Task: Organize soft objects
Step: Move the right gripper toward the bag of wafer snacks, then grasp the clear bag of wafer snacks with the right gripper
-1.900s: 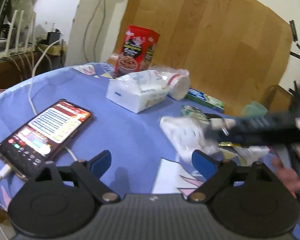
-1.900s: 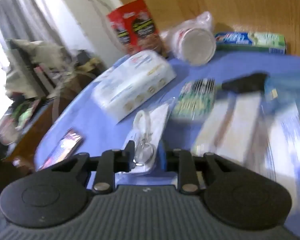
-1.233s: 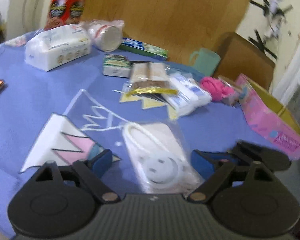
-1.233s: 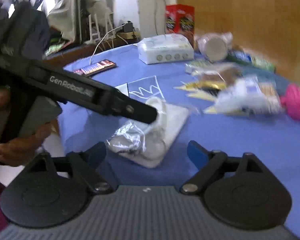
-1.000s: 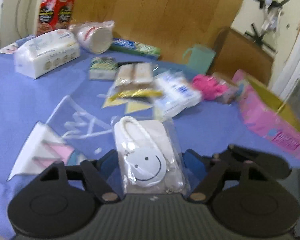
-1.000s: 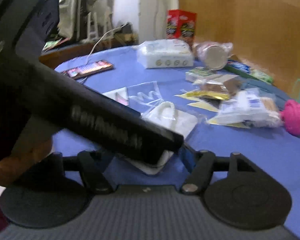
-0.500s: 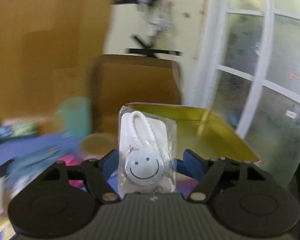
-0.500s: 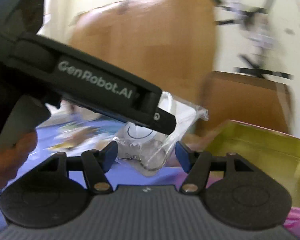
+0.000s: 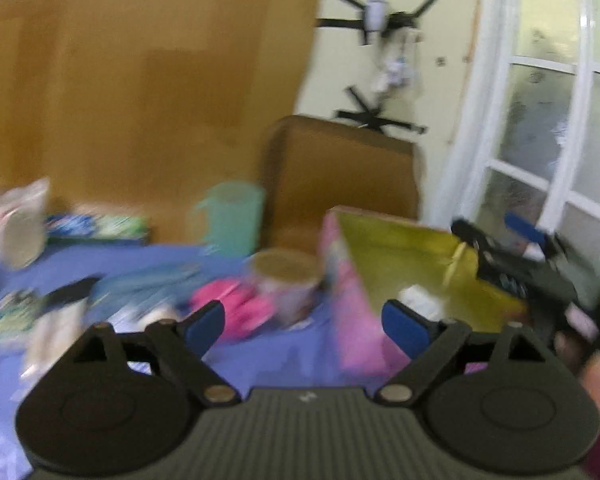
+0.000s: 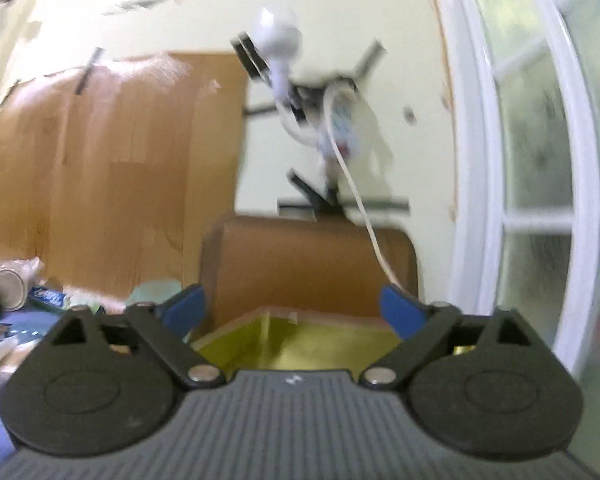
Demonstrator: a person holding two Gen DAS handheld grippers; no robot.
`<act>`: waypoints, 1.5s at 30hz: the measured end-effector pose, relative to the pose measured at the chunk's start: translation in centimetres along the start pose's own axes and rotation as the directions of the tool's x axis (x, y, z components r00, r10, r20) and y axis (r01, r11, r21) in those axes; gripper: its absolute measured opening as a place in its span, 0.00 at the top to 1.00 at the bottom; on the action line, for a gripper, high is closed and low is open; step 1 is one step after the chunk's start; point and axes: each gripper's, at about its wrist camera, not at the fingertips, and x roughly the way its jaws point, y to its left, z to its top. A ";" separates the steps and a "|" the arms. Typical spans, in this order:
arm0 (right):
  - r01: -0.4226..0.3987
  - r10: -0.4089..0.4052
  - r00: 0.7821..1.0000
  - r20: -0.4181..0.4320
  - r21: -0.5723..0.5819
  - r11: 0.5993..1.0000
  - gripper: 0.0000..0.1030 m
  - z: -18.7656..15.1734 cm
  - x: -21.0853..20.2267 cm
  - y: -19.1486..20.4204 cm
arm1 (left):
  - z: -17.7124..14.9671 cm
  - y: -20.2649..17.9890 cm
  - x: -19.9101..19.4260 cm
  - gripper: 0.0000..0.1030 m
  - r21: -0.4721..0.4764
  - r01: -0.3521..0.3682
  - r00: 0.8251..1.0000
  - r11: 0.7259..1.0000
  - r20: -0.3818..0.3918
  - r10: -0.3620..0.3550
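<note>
Blue-clothed surface [image 9: 260,360] bore a pink-sided box [image 9: 356,320] with one small white packet [image 9: 418,300] inside, judged stowed; pink soft item [image 9: 236,312] and blurred packets remained outside; left claw [image 9: 304,322] and right claw [image 10: 294,310] both stood spread apart, holding nothing.

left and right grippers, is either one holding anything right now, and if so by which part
Nothing is held. The left gripper is open with only the table scene showing between its blue pads, and the right gripper is open above the yellow-lined box.
</note>
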 end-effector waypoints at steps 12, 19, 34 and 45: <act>-0.130 0.103 0.976 -0.194 -0.127 0.983 0.11 -1.1 3.6 4.5 | -6.2 10.1 -6.6 0.12 -0.238 -0.188 0.982 0.953 -0.058 0.179; -0.096 0.082 0.993 -0.083 -0.190 0.977 0.09 -0.9 0.0 7.2 | -7.0 11.6 -8.1 0.12 -0.280 -0.228 0.974 0.932 -0.059 0.221; -0.601 0.604 0.742 -0.290 0.111 0.792 0.37 -0.1 1.4 18.9 | -8.4 14.2 -10.3 0.11 -0.321 -0.300 0.953 0.898 -0.064 0.295; -0.644 0.592 0.676 -0.439 0.037 0.764 0.05 -0.2 9.8 28.1 | -9.8 17.4 -12.1 0.10 -0.408 -0.269 0.959 0.873 -0.027 0.283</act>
